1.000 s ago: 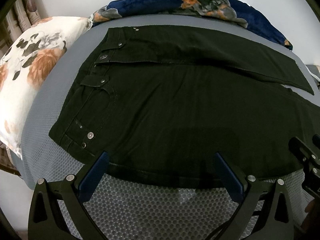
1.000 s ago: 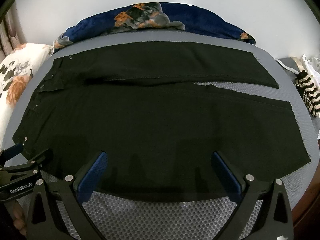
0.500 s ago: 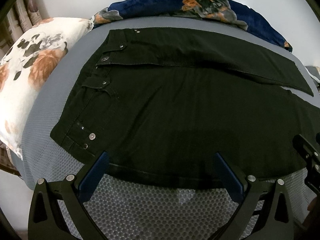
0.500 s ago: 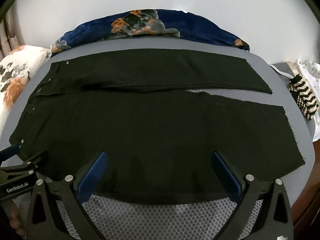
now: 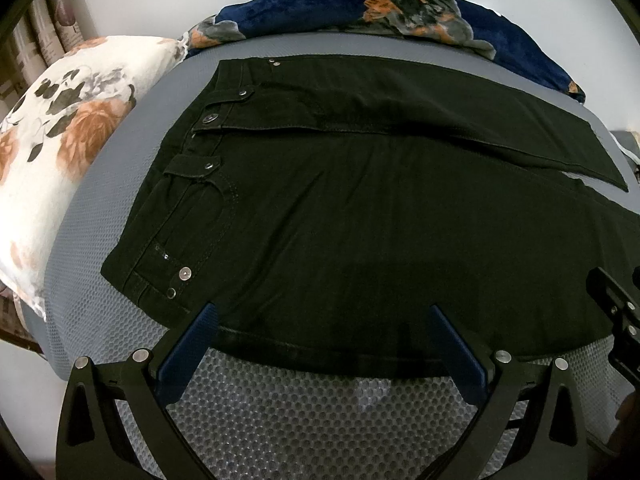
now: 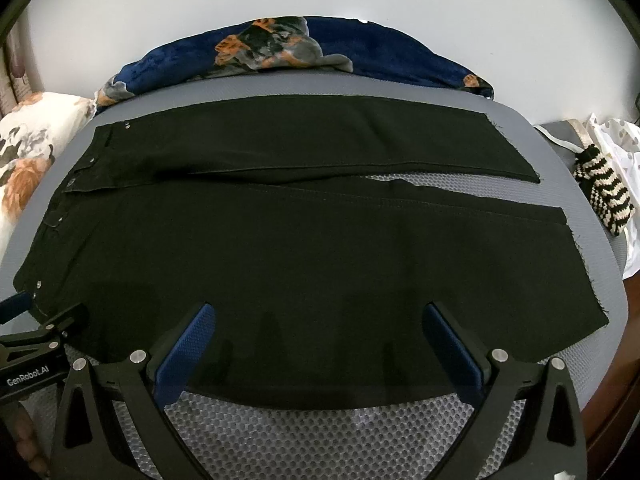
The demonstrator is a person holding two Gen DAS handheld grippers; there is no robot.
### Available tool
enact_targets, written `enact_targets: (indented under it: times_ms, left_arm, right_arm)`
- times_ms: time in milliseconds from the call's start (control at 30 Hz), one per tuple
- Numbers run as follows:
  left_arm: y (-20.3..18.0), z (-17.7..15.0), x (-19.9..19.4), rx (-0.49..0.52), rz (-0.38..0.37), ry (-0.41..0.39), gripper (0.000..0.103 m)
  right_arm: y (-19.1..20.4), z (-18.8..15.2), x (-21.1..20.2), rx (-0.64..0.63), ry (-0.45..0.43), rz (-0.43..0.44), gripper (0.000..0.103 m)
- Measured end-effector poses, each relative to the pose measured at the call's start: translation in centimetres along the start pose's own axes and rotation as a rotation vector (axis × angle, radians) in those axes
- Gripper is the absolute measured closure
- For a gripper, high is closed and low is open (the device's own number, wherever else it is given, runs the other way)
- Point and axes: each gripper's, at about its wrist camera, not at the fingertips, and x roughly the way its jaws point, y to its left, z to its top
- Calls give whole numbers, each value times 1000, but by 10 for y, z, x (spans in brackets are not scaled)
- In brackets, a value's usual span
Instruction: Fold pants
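bedding and clutter around my work

a white floral pillow (image 5: 60, 152) left of my grey mesh mattress (image 5: 320, 412), navy floral velvet blanket (image 6: 360, 56) behind, striped black-and-cream knitted pouch (image 6: 604, 192) right.

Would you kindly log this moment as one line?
pants: flat on mesh surface, unfolded | left gripper: open, near edge | right gripper: open, near edge

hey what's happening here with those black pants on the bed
A person holds a claw in each hand over black pants spread flat on a grey mesh mat, waistband to the left, legs side by side. The left claw and right claw are both open at the near edge, gripping nothing. No fold has been made yet.
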Motion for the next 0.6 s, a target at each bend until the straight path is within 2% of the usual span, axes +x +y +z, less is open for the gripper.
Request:
enact_targets:
  times_ms: [200, 367, 500, 600]
  left_arm:
    - [0, 2, 0, 16, 27, 0, 0]
    - [5, 8, 1, 10, 3, 5, 0]
    - [11, 23, -4, 8, 1, -30, 0]
    - [25, 43, -7, -15, -44, -52, 0]
  right_arm:
    - [0, 1, 1, -1, -2, -4, 0]
    - [-1, 3, 2, 0, -4, 7, 0]
    - [-7, 15, 3, 12, -20, 75, 0]
    - [-12, 31, 3, 29, -47, 149, 0]
